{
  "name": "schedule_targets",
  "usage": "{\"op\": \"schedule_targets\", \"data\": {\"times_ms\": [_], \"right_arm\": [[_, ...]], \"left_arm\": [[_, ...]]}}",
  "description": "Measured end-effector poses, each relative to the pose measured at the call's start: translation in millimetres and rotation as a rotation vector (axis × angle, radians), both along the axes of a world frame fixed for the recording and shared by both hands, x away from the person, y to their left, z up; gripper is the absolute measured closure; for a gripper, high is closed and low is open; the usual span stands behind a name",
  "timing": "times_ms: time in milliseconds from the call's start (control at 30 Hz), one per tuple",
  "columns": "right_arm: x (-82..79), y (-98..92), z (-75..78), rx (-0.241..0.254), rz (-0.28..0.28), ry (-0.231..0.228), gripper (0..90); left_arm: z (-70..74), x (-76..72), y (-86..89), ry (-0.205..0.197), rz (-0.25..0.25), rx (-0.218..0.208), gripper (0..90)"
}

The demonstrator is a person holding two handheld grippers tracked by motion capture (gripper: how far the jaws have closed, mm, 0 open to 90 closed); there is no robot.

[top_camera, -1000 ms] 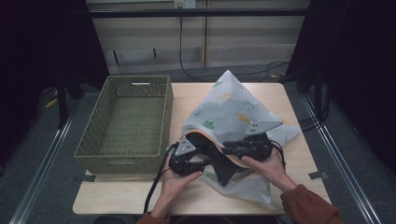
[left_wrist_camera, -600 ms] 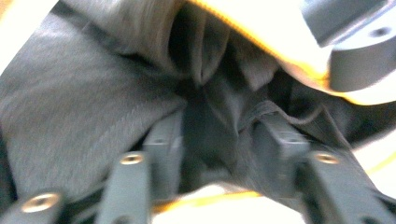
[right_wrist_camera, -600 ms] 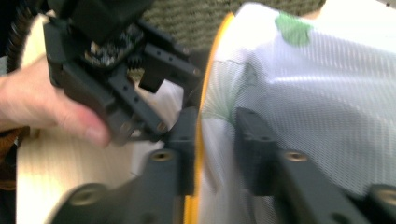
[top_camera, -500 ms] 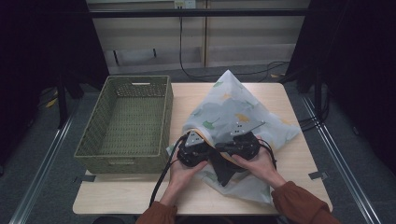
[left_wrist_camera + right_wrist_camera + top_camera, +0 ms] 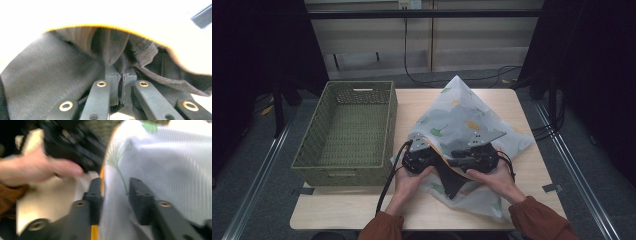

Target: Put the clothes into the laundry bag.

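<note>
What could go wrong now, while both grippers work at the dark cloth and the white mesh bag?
1. The left gripper is shut on a thin fold of the dark cloth; a pull may slip it free.
2. The right gripper has just been opening, with the mesh bag between its jaws but not pressed, so the bag mouth may fall shut.
3. Both grippers sit close together and may bump.

Right gripper view is blurred: other hand [image 5: 37, 173] and black gripper body smeared. In left gripper view, top of pale leaf-print mesh bag [image 5: 105, 15] blown out white. High view: bag's near corner hidden under hands; forearms cut off at bottom edge.
</note>
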State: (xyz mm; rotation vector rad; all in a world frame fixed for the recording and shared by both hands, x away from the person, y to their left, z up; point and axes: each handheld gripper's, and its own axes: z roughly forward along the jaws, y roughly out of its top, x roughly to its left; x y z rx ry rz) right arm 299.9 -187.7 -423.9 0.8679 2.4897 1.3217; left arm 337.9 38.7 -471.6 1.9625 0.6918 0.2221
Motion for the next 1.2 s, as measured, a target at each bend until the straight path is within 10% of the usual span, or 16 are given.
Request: {"op": "schedule_targets", "data": {"times_ms": [433,700,933,1067,1200], "right_arm": [[1.4,17.5,-19.6,-0.076,0.078,0.055,45.8],[0.0,21.9,-23.2,-0.123,0.033,0.025,87.6],[-11.1,13.9,-5.4,0.122,0.206,0.120,88.7],[-15.2,16.2,-9.1,0.149,0.270,0.186,88.6],[-10.2,15.8,-29.3,0.069,0.242,0.217,88.6]], "left_arm": [[16.5,2.3,-9.7,-0.005,-0.011,-0.047,87.7],[15.0,3.2,-10.0,-0.007,-0.006,-0.046,87.5],[7.7,7.1,-10.3,0.003,0.012,-0.012,87.4],[-0.2,11.1,-6.8,0.025,0.018,-0.008,86.6],[-2.5,7.0,1.5,0.040,0.021,0.014,75.7]]}}
